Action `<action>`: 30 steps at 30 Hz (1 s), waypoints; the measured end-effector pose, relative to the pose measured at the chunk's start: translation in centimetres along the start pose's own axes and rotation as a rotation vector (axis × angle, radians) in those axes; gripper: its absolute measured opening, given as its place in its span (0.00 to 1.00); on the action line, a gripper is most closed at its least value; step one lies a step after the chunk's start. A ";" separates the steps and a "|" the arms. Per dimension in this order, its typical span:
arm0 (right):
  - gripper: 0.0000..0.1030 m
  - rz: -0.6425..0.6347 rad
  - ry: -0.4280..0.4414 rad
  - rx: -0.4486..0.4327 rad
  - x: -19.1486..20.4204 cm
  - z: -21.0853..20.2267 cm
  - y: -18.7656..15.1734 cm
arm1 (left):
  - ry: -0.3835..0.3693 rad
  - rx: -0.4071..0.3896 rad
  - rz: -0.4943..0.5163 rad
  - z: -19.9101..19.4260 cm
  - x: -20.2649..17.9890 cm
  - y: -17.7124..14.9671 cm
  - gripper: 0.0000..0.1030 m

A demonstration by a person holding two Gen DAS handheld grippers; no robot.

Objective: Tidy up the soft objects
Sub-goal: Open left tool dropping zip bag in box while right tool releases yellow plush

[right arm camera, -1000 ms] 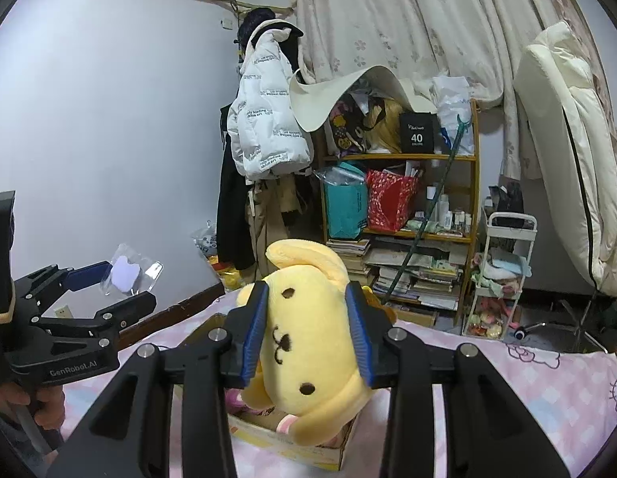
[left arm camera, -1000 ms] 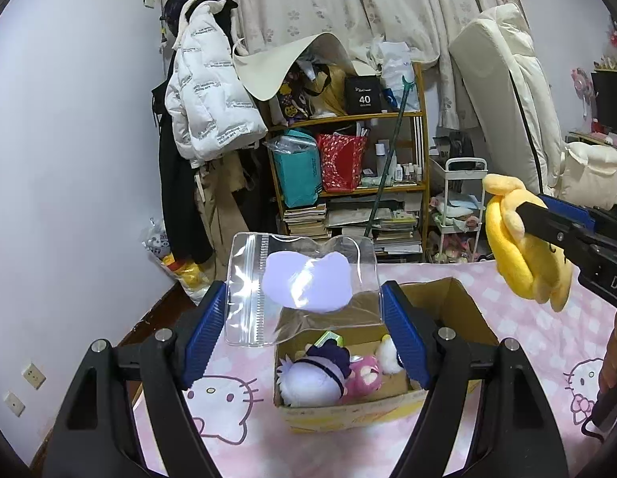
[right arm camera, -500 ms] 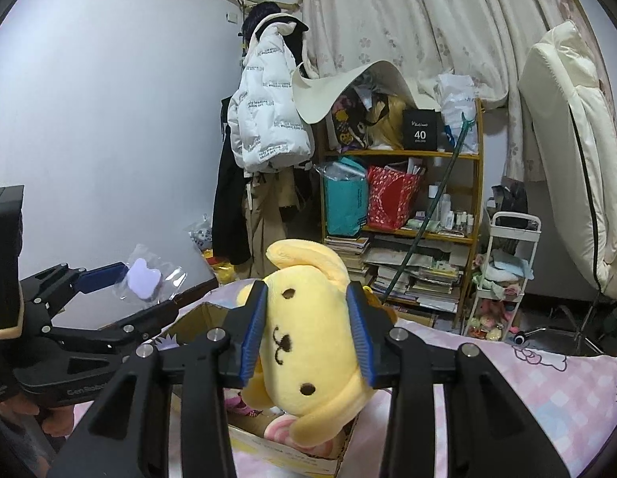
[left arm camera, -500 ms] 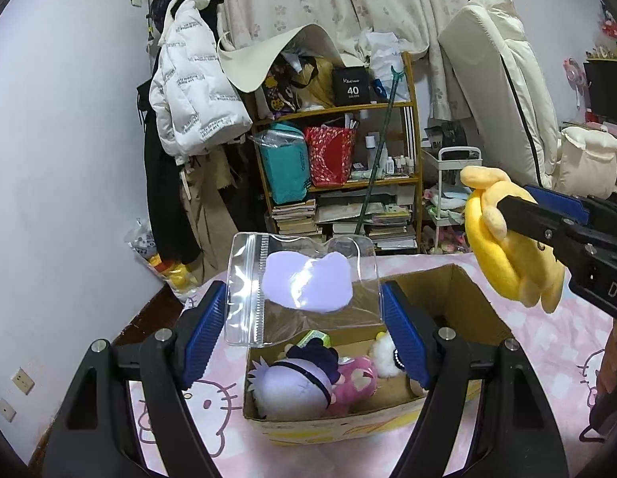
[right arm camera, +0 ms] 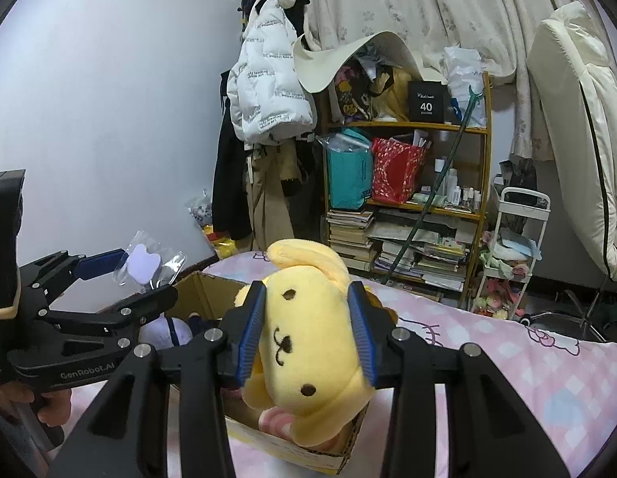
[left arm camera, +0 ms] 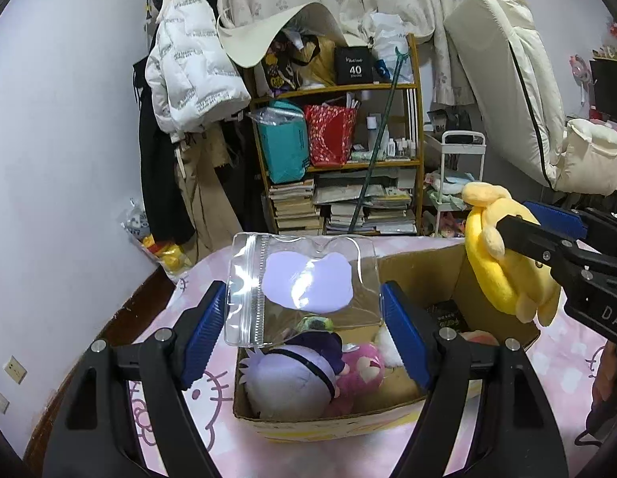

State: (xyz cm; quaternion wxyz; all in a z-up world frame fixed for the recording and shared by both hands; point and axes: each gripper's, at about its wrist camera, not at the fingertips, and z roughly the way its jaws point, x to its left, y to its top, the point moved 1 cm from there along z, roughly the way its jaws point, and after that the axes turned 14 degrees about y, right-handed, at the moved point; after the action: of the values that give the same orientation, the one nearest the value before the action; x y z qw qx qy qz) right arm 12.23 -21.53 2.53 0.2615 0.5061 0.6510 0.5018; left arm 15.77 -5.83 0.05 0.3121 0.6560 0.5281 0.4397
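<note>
Yellow plush (right arm camera: 308,342): light, squashy; pinched at head by right gripper (right arm camera: 308,338). Clear pouch (left arm camera: 300,286): slippery, clamped edgewise in left gripper (left arm camera: 304,334), over near-left box (left arm camera: 420,271).

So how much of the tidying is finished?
Partly. A purple-haired plush and pink plush already lie in the cardboard box. The left tongs hold a clear zip bag, the right tongs a yellow dog plush, both above the box, not yet dropped in.
</note>
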 end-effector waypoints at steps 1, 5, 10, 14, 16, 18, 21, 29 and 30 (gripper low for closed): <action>0.43 0.002 0.002 0.002 -0.1 0.0 -0.1 | 0.001 0.008 0.005 0.3 -0.1 -0.2 0.75; 0.43 0.012 0.006 0.029 -0.3 0.8 -0.6 | -0.007 0.022 0.015 0.7 -0.5 -0.7 0.75; 0.47 0.022 0.020 0.049 -0.4 1.2 -0.9 | -0.009 0.025 0.024 0.7 -0.7 -0.8 0.80; 0.55 0.035 0.027 0.055 -0.5 1.2 -1.0 | -0.005 0.015 0.007 0.4 -0.4 -0.8 0.87; 0.60 0.036 0.025 0.052 -0.5 1.1 -0.8 | 0.004 0.017 0.008 0.1 -0.2 -0.9 0.89; 0.64 0.041 0.027 0.046 -0.6 0.8 -0.7 | 0.021 0.020 0.011 -0.2 0.1 -1.1 0.93; 0.79 0.047 0.018 0.037 -0.5 0.3 -0.5 | 0.039 0.015 0.009 -1.0 0.6 -1.4 0.95; 0.97 0.068 0.003 0.008 0.1 -2.7 -0.1 | 0.077 0.014 0.004 -3.4 1.9 -1.6 0.97; 1.00 0.069 -0.002 0.001 0.3 -3.2 -0.1 | 0.085 0.013 0.000 -3.9 2.1 -1.6 0.97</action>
State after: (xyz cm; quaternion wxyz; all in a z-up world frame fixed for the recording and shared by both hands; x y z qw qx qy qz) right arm 9.35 -22.50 3.70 0.2445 0.5290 0.6329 0.5097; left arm 11.70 -3.59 0.74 0.2850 0.6386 0.5438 0.4639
